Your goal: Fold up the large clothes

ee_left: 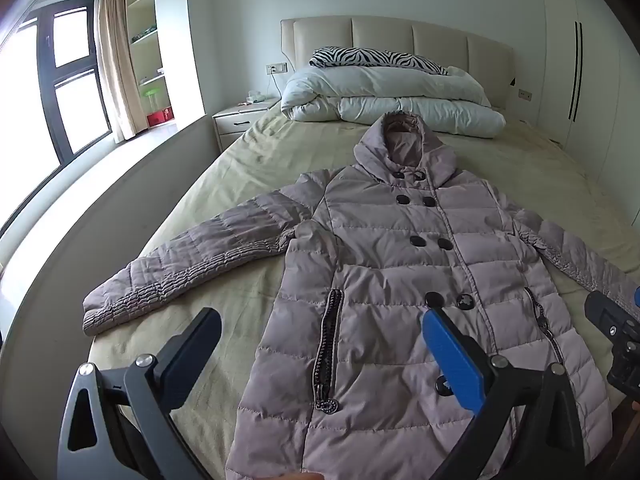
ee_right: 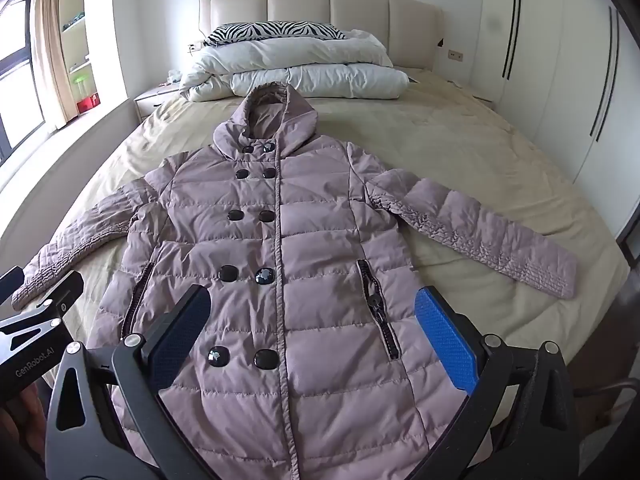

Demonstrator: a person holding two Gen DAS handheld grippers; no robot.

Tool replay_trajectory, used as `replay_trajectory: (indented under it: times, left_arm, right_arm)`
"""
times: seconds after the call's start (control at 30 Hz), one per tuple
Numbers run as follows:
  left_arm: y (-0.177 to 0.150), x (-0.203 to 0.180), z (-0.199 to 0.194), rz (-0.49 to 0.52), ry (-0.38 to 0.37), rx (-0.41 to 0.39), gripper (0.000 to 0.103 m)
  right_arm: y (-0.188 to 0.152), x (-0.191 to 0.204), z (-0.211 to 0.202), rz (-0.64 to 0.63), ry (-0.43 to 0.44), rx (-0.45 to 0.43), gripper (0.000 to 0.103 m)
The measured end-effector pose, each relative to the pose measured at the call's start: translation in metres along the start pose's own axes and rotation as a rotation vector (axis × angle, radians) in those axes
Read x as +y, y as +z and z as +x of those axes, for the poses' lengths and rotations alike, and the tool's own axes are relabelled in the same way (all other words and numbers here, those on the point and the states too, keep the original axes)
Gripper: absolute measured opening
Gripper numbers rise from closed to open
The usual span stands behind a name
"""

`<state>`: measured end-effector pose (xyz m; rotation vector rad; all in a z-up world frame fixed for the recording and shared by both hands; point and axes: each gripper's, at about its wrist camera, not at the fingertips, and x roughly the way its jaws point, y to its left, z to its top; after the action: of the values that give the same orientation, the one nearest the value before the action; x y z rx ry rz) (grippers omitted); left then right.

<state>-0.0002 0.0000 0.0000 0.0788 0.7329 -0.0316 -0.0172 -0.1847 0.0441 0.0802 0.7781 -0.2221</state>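
Two sleeves: both lie spread out to the sides, left sleeve [ee_left: 192, 256] toward the window edge of the bed, right sleeve [ee_right: 480, 236] toward the wardrobe side.
Bed [ee_right: 460, 148]: carries everything; its sheet is loose and wrinkled, so a dragged fold could, I judge, pull the sheet along with it.
Duvet [ee_right: 304, 68]: bundled at the headboard, just beyond the hood; a push upward could shove the hood into it.
Coat [ee_right: 280, 264]: lies flat, face up, buttoned, hood away from the cameras, hem nearest them and running over the foot of the bed.
Coat risk: the puffy, slick shell may slip from a shallow pinch or spring back open after a fold; the hanging hem could drag the coat off the foot.
Hood [ee_left: 404, 140]: stands puffed, likely to bulge in any fold.
Left gripper [ee_left: 320, 340]: wide apart, holding nothing, above the left pocket area.
Right gripper [ee_right: 312, 320]: wide apart, holding nothing, above the lower front.
Buttons [ee_right: 250, 216]: hard; a pinch on one may slide off.
Pocket zip [ee_right: 378, 308]: its pull could snag a finger.
Writing: "GenRobot.AI" on the left gripper's body in the right wrist view; nothing else readable.
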Motion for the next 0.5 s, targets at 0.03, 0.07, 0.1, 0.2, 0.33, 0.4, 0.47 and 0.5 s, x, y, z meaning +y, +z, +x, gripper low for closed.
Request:
replay_trajectory:
  times: [0.03, 0.07, 0.1, 0.2, 0.33, 0.4, 0.47, 0.5]
  left_arm:
    - [0.0001, -0.0001, 0.0002, 0.001, 0.000, 0.002, 0.103]
    - [0.0000, -0.0002, 0.0002, 0.001, 0.001, 0.003, 0.103]
    - [-0.0001, -0.0004, 0.0001, 0.001, 0.003, 0.004, 0.103]
    - [-0.0027, -0.0002, -0.0037, 0.000, 0.005, 0.005, 0.103]
    - [-0.0030, -0.0003, -0.0040, 0.001, 0.004, 0.006, 0.103]
    - [-0.0025, 0.0004, -0.0026, -0.003, 0.003, 0.010, 0.103]
    - [-0.0024, -0.0003, -0.0023, -0.001, 0.005, 0.011, 0.103]
    - [-0.0019, -0.0001, -0.0020, -0.001, 0.005, 0.012, 0.103]
  right_arm:
    - [-0.0002, -0.0001, 0.0000, 0.000, -0.001, 0.000, 0.103]
    - [-0.0004, -0.0002, -0.0001, 0.001, 0.000, 0.000, 0.103]
    - [-0.0007, -0.0003, -0.0002, 0.002, 0.000, 0.000, 0.103]
    - [-0.0015, -0.0011, -0.0012, 0.006, 0.004, 0.001, 0.103]
    - [-0.0020, -0.0002, 0.0011, 0.001, 0.000, 0.005, 0.103]
    - [-0.0024, 0.0001, 0.0013, 0.002, 0.000, 0.006, 0.103]
    - [-0.0028, -0.0003, 0.0014, 0.002, 0.001, 0.005, 0.103]
    - [-0.0030, -0.0004, 0.0015, 0.002, 0.001, 0.005, 0.103]
